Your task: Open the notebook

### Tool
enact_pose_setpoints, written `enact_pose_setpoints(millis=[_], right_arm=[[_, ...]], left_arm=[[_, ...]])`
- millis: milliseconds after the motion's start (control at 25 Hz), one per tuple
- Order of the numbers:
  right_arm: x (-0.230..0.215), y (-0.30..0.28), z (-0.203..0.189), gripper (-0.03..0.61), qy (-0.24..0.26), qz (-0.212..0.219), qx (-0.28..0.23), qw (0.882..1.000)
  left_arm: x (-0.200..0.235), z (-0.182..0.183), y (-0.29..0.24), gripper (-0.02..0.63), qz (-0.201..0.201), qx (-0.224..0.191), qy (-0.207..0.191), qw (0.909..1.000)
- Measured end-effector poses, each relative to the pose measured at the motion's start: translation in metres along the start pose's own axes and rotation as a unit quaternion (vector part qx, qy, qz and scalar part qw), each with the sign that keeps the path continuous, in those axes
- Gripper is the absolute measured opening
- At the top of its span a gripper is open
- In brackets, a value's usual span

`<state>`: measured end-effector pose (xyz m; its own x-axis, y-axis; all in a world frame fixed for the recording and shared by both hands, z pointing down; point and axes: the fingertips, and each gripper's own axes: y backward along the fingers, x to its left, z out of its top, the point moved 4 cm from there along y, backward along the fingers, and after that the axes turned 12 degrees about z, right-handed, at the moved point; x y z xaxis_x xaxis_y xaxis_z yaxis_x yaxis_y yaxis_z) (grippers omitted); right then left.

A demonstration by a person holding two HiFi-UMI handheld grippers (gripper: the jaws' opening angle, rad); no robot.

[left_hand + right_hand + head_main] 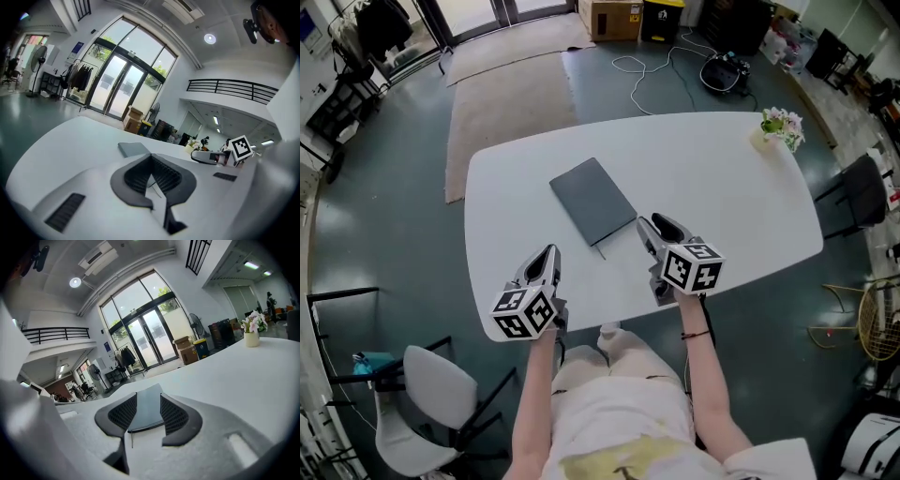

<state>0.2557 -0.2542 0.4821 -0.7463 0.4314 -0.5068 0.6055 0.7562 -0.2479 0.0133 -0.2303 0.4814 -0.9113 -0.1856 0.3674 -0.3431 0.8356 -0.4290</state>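
While the notebook [592,201] lies closed on the table [722,178], left gripper [549,254] pinched together, right gripper [653,225] spread apart beside it, flowers [781,127] far off.

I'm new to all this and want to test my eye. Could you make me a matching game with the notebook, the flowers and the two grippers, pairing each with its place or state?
Things:
1. notebook
2. flowers
3. left gripper
4. right gripper

Places or states:
A. jaws apart, nothing held
B. closed, lying flat on the table
C. jaws together, nothing held
D. by the table's far right edge

Pairs: 1-B, 2-D, 3-C, 4-A
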Motion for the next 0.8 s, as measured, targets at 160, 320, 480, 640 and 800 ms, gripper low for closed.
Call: enact_pose_setpoints(millis=[160,320,480,640,800], right_arm=[[-0.016,-0.021,-0.001,0.147,0.005,0.009,0.036,0.999],[-0.033,-0.040,-0.006,0.147,0.007,0.016,0.076,0.997],[-0.051,-0.060,-0.014,0.147,0.005,0.021,0.120,0.993],[-0.068,-0.078,-0.025,0.147,-0.001,0.024,0.161,0.987],[-0.078,-0.093,-0.029,0.147,-0.010,0.038,0.198,0.980]], left_arm=[[0.003,0.000,-0.012,0.000,0.008,0.009,0.012,0.9999],[0.006,-0.006,-0.023,0.000,0.015,0.020,0.025,0.9994],[0.009,-0.012,-0.038,0.000,0.021,0.037,0.035,0.9985],[0.012,-0.019,-0.052,0.000,0.022,0.055,0.047,0.9971],[0.016,-0.022,-0.063,0.000,0.025,0.069,0.057,0.9957]])
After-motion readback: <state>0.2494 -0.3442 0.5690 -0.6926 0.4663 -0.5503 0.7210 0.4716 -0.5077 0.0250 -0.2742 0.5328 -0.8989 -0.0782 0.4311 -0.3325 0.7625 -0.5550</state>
